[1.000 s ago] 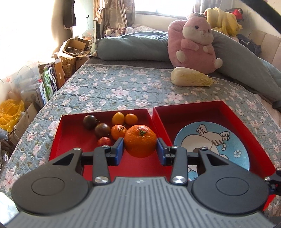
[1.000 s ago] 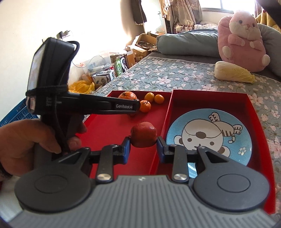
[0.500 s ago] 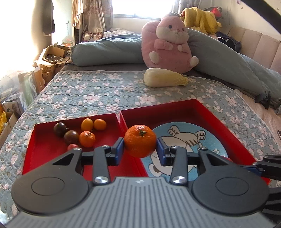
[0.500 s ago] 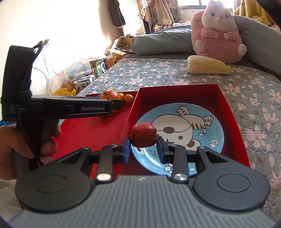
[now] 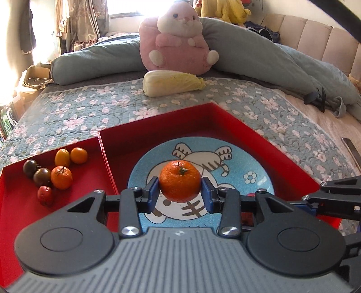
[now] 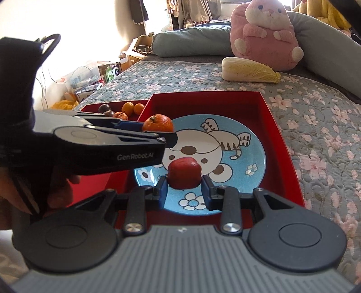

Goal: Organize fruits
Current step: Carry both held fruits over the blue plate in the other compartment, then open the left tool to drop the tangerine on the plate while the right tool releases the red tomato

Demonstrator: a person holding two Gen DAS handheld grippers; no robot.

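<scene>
We list a bed with floral quilt (image 5: pixel 94 108), grey-blue duvet (image 5: pixel 94 60), padded beige headboard (image 5: pixel 315 33), sunlit window (image 5: pixel 126 9), curtains (image 5: pixel 83 20), and cardboard boxes (image 6: pixel 137 49) alongside.

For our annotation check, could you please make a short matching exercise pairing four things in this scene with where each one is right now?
Things:
1. tangerine
2. red fruit
3. napa cabbage
4. two dark tomatoes

Places:
A. on the quilt in front of the pink plush
B. in the left red tray compartment
C. between the left gripper fingers, over the plate
D. between the right gripper fingers, over the plate

Pairs: 1-C, 2-D, 3-A, 4-B
</scene>
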